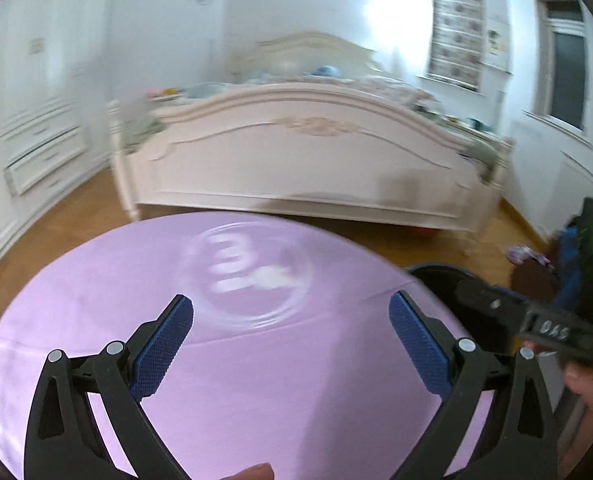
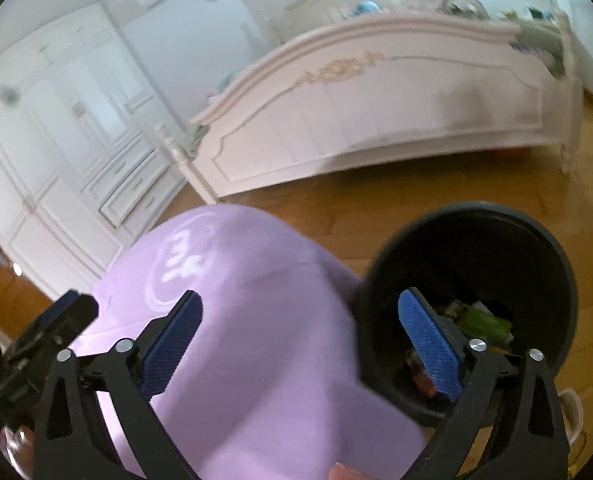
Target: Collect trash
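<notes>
A round table with a lilac cloth (image 1: 256, 380) fills the lower half of both views. My left gripper (image 1: 292, 324) hangs open above it, with nothing between its blue pads. My right gripper (image 2: 300, 320) is open too and holds nothing; one finger is over the lilac cloth (image 2: 264, 340), the other over a black trash bin (image 2: 544, 252). The bin stands on the floor beside the table's right edge and holds green and red wrappers (image 2: 484, 322). In the left wrist view the bin's rim (image 1: 436, 270) shows past the table, with the right gripper's black body in front of it.
A pale bed (image 1: 304, 152) with a carved footboard stands across the wooden floor (image 2: 336, 208) behind the table. White wardrobes (image 2: 56, 152) line the left wall. A small crumpled item (image 1: 526, 254) lies on the floor at the right. A light's reflection glares on the cloth.
</notes>
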Tool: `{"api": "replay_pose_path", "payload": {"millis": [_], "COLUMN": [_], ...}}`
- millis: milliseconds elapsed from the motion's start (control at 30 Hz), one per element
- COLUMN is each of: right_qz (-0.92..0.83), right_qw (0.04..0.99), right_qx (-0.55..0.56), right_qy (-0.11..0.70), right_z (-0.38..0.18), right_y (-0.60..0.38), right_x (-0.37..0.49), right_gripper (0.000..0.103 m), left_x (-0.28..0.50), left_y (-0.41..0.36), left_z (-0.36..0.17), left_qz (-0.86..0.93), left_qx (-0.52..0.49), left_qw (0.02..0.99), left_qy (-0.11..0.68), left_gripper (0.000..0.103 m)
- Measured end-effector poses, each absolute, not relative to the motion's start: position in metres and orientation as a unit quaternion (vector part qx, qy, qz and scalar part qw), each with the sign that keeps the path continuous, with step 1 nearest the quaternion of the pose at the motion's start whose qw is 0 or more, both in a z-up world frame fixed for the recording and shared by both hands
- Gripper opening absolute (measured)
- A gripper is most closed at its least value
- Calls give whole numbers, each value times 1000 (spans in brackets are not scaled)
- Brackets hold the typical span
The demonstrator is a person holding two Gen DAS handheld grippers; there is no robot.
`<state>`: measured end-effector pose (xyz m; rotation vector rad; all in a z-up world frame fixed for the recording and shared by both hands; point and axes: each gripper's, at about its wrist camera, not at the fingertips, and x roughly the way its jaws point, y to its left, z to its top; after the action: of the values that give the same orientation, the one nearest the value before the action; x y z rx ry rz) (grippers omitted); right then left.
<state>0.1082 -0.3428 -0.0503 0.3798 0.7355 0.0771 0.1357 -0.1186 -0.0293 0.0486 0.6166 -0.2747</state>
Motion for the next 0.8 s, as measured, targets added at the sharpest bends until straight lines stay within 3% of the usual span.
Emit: {"api": "replay_pose_path", "payload": {"millis": [400, 800], "right_qz": [54, 28], "right_qw": [950, 972], "right_qx": [72, 39], "right_qy": [299, 230], "right_z": [-36, -36], "right_y": [-216, -194], "right_x": [111, 99], "right_gripper": [98, 98], "left_x": [112, 103], "left_y": [-14, 17], "left_z": [-33, -42], "left_qz": [-19, -12], "left_qx": [-8, -33], "left_qw": [959, 961], "left_qy": [281, 276], "left_gripper": [98, 98]}}
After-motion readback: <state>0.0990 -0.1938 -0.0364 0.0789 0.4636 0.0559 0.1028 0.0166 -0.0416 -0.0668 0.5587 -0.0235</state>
